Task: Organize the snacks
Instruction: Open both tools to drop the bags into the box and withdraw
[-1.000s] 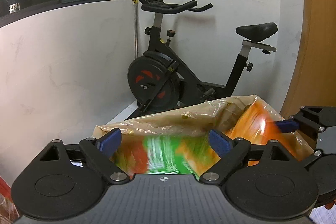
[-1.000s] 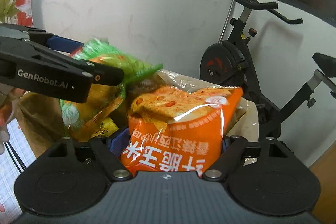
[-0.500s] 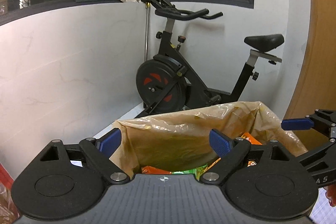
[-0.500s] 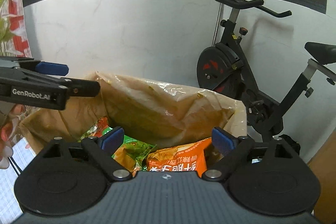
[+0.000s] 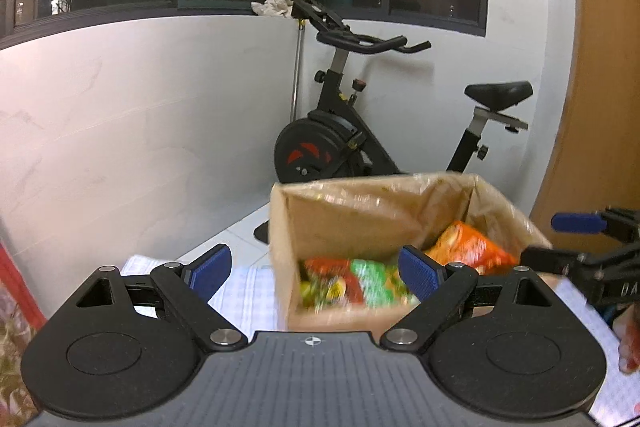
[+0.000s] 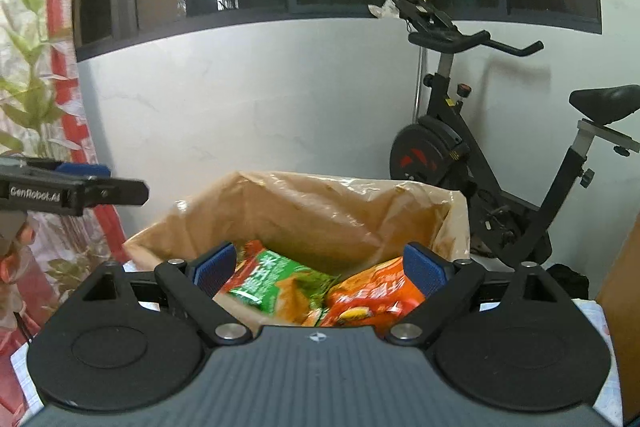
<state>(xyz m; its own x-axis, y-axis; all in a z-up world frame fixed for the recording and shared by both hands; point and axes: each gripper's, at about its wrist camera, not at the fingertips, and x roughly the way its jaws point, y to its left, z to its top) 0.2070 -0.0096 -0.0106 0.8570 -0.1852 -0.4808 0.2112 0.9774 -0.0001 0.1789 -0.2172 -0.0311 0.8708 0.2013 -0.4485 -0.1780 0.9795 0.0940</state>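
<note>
A cardboard box lined with clear plastic stands on a checked cloth, also in the right wrist view. Inside lie a green snack bag and an orange snack bag; both show blurred in the left wrist view, green and orange. My left gripper is open and empty, above and just short of the box's near left side. My right gripper is open and empty, above the box's near edge. Each gripper shows at the other view's edge: right, left.
An exercise bike stands behind the box against the white wall, also in the right wrist view. A wooden panel rises on the right. A red-framed screen with leaf print is on the left. The checked cloth covers the table.
A second ago my right gripper held the orange bag and the left the green one over the box. Both bags now lie in the box, and both grippers have pulled back and up, open.
</note>
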